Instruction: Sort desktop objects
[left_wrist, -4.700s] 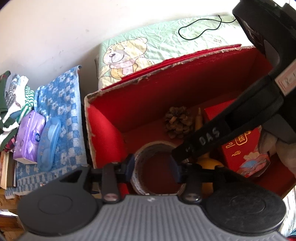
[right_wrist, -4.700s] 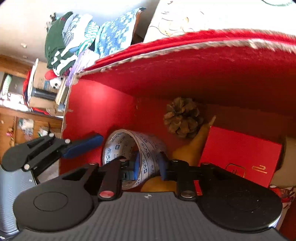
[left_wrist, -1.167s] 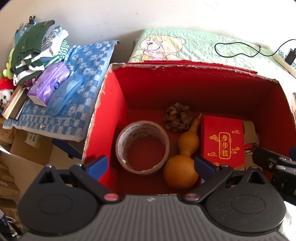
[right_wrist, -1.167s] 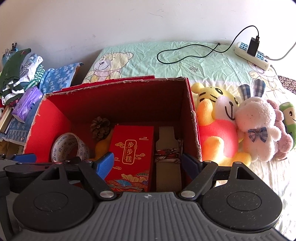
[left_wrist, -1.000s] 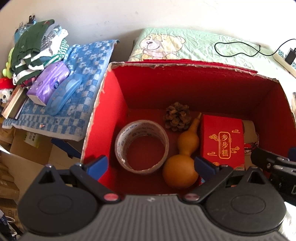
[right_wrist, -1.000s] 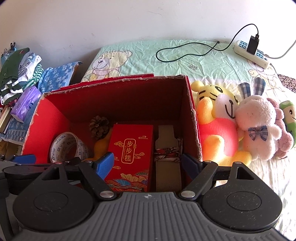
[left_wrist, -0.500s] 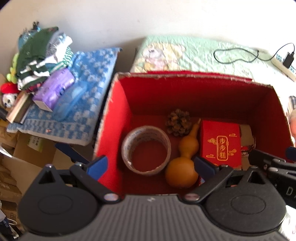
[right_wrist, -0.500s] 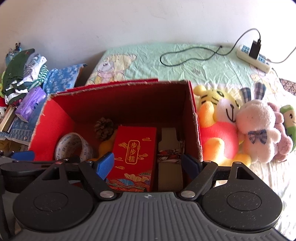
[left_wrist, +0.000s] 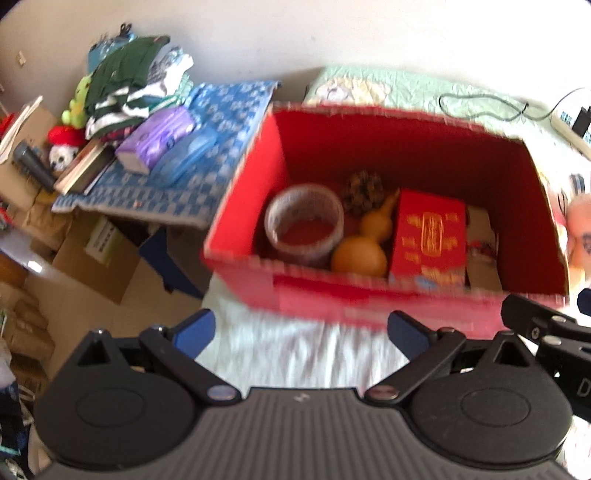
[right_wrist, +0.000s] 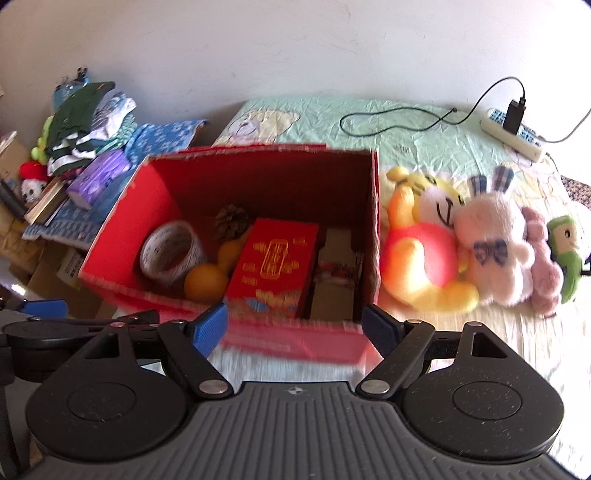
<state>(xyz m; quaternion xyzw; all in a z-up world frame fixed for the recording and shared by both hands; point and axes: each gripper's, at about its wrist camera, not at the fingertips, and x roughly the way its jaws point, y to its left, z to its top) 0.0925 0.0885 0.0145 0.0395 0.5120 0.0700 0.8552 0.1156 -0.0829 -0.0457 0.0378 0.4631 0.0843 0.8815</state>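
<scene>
A red cardboard box (left_wrist: 402, 302) (right_wrist: 122, 206) stands on the bed. Inside lie a roll of tape (left_wrist: 303, 226) (right_wrist: 171, 253), a pine cone (left_wrist: 364, 186) (right_wrist: 232, 220), an orange gourd (left_wrist: 364, 245) (right_wrist: 208, 280), a red gift box (left_wrist: 428, 236) (right_wrist: 275, 264) and a tan flat packet (left_wrist: 482, 247) (right_wrist: 336, 273). My left gripper (left_wrist: 301, 330) is open and empty, in front of the box and short of its near wall. My right gripper (right_wrist: 297, 326) is open and empty, also in front of the box.
Plush toys (right_wrist: 469, 236) lie to the right of the box. A power strip (right_wrist: 511, 133) and black cable (right_wrist: 391, 118) lie on the green bedsheet. To the left, a blue checked cloth (left_wrist: 192, 147) holds a purple tissue pack (left_wrist: 155, 138), folded clothes (left_wrist: 129, 77) and books. Cardboard boxes (left_wrist: 92, 251) stand below.
Both grippers have pulled back and up from the box, so its near wall and the bed in front now show. Both stay open; earlier they were down inside the box by the tape roll.
</scene>
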